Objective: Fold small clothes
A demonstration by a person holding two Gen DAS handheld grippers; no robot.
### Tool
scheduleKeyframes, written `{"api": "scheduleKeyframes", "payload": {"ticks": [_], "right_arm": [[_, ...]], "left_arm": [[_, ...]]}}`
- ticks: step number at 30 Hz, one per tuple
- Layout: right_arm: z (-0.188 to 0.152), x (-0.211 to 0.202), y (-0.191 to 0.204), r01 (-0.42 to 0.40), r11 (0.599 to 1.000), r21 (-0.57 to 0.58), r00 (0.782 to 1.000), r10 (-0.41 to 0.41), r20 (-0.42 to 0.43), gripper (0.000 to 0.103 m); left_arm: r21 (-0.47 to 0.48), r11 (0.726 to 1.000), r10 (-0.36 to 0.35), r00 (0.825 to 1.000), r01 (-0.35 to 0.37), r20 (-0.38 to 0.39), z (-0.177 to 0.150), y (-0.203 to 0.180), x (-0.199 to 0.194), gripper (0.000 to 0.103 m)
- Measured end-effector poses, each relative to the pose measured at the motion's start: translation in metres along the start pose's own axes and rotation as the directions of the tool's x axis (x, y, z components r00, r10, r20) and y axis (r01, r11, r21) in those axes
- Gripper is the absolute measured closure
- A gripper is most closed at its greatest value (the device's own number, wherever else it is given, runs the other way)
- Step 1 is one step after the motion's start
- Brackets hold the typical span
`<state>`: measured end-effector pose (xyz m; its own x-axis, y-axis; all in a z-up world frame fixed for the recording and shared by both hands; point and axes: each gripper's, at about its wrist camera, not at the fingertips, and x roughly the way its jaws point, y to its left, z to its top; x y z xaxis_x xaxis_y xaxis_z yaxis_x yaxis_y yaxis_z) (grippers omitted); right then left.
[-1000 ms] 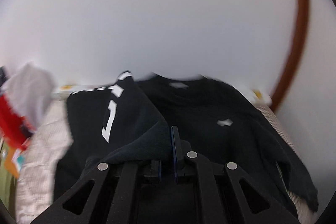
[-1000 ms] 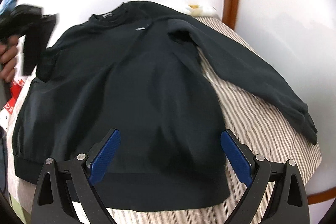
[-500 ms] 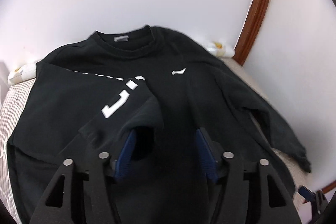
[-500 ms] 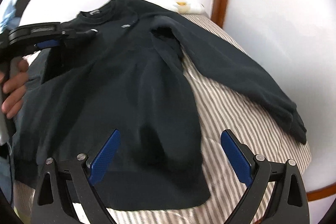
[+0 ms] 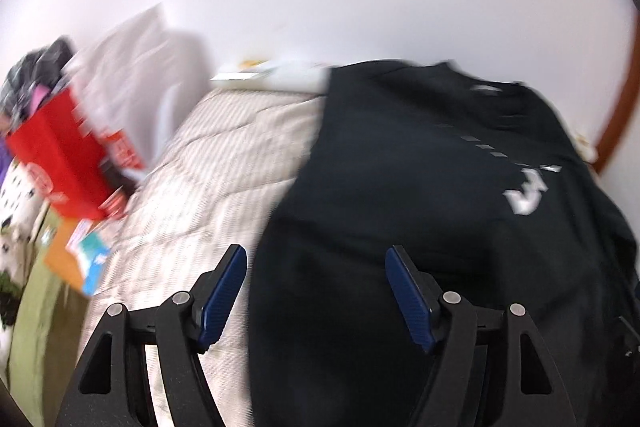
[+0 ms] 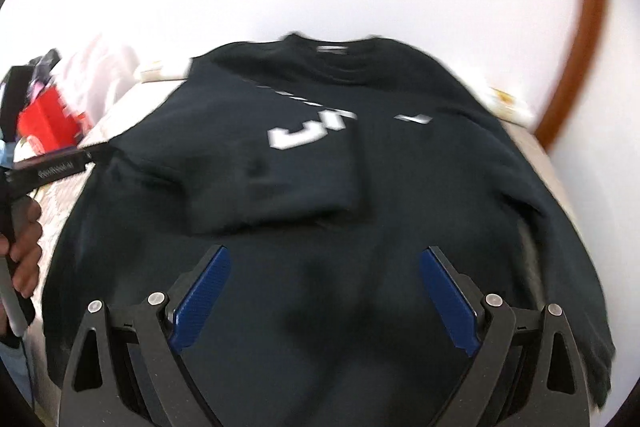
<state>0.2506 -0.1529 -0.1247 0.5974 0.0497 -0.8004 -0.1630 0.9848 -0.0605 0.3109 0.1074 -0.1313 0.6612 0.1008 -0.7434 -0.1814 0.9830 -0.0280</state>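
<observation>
A black long-sleeved sweatshirt with white lettering point(image 6: 360, 195) lies face up and spread flat on a bed covered with a pale striped quilt point(image 5: 224, 163), its collar toward the far wall. Its left sleeve point(image 6: 280, 171) is folded across the chest, white letters showing; the right sleeve point(image 6: 568, 227) lies stretched out along the right edge of the bed.

The left claw point(image 5: 316, 295) has just been opening and now stands wide with nothing between its blue pads, hovering over the garment's left edge. The right claw point(image 6: 324, 299) is also spread wide and empty, above the lower middle of the body.

The next fold probably mirrors the first: pinch the right sleeve near its cuff, carry it across the chest, and lay it level without dragging the folded sleeve. Both views are blurred.

At the far left stand a red paper bag point(image 5: 60, 163) and a white pillow point(image 5: 140, 67).
</observation>
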Motion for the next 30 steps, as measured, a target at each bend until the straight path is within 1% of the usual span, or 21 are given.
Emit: {"api": "scheduleKeyframes", "payload": {"ticks": [2,4,6,8,10,13,14,15,16,17,18,19,21,23,24,26,27,30], "right_arm": [[0.012,0.015,0.021,-0.032,0.999,-0.027,0.999,0.032,-0.01,0.009],[0.021,0.029,0.042,-0.045,0.997,-0.055,0.999,0.044,-0.02,0.009],[0.028,0.045,0.06,-0.033,0.997,-0.07,0.999,0.031,-0.024,0.009],[0.03,0.061,0.071,-0.038,0.996,-0.086,0.998,0.033,-0.052,0.009],[0.031,0.077,0.08,-0.039,0.994,-0.101,0.996,0.031,-0.082,0.009],[0.031,0.099,0.087,-0.044,0.992,-0.118,0.991,0.028,-0.131,0.02],[0.031,0.104,0.088,-0.025,0.991,-0.131,0.991,0.007,-0.13,0.031],[0.031,0.106,0.088,-0.002,0.989,-0.15,0.993,-0.016,-0.119,0.044],[0.032,0.107,0.088,-0.012,0.988,-0.157,0.993,-0.006,-0.116,0.045],[0.033,0.105,0.083,-0.034,0.988,-0.151,0.993,0.017,-0.113,0.053],[0.035,0.1,0.076,-0.053,0.99,-0.129,0.994,0.04,-0.099,0.07],[0.038,0.094,0.067,-0.08,0.992,-0.101,0.993,0.071,-0.09,0.076],[0.046,0.082,0.042,-0.113,0.993,-0.037,0.992,0.11,-0.069,0.08],[0.052,0.067,0.012,-0.105,0.994,0.03,0.994,0.105,-0.009,0.081],[0.055,0.059,-0.011,-0.087,0.994,0.073,0.996,0.085,0.023,0.082],[0.058,0.05,-0.043,-0.058,0.989,0.138,0.997,0.051,0.055,0.082],[0.059,0.046,-0.068,-0.043,0.981,0.187,0.997,0.032,0.064,0.082],[0.056,0.045,-0.115,0.01,0.964,0.265,0.998,-0.027,0.062,0.082]], "left_arm": [[-0.033,0.999,0.026,1.0,-0.026,0.005,-0.001,0.018,0.012,0.033],[-0.053,0.998,0.028,1.0,-0.028,-0.003,-0.003,0.028,0.022,0.033],[-0.066,0.998,0.009,1.0,-0.011,-0.025,-0.007,0.033,0.03,0.033],[-0.06,0.998,-0.007,0.999,0.004,-0.049,-0.009,0.029,0.039,0.033],[-0.054,0.998,-0.023,0.999,0.02,-0.048,-0.013,0.027,0.042,0.033],[-0.031,0.999,-0.017,0.999,0.016,-0.037,-0.019,0.022,0.04,0.033],[-0.024,1.0,-0.011,0.999,0.01,-0.034,-0.02,0.022,0.038,0.033],[-0.019,1.0,-0.01,1.0,0.01,-0.023,-0.021,0.021,0.036,0.033],[-0.01,1.0,-0.014,1.0,0.014,-0.013,-0.021,0.02,0.034,0.033],[-0.001,1.0,-0.014,1.0,0.014,-0.009,-0.021,0.018,0.033,0.033],[-0.001,1.0,-0.011,1.0,0.011,-0.01,-0.021,0.019,0.033,0.033],[-0.006,1.0,-0.012,1.0,0.012,-0.014,-0.021,0.02,0.032,0.033],[-0.027,0.999,-0.023,0.999,0.022,-0.037,-0.021,0.025,0.037,0.033],[-0.057,0.998,-0.032,0.998,0.029,-0.063,-0.021,0.031,0.043,0.033],[-0.065,0.997,-0.038,0.997,0.034,-0.066,-0.021,0.033,0.044,0.033],[-0.075,0.997,-0.041,0.997,0.036,-0.06,-0.021,0.035,0.044,0.033],[-0.074,0.997,-0.036,0.998,0.032,-0.057,-0.021,0.035,0.043,0.033],[-0.068,0.997,-0.03,0.998,0.025,-0.063,-0.022,0.033,0.045,0.033]]}}
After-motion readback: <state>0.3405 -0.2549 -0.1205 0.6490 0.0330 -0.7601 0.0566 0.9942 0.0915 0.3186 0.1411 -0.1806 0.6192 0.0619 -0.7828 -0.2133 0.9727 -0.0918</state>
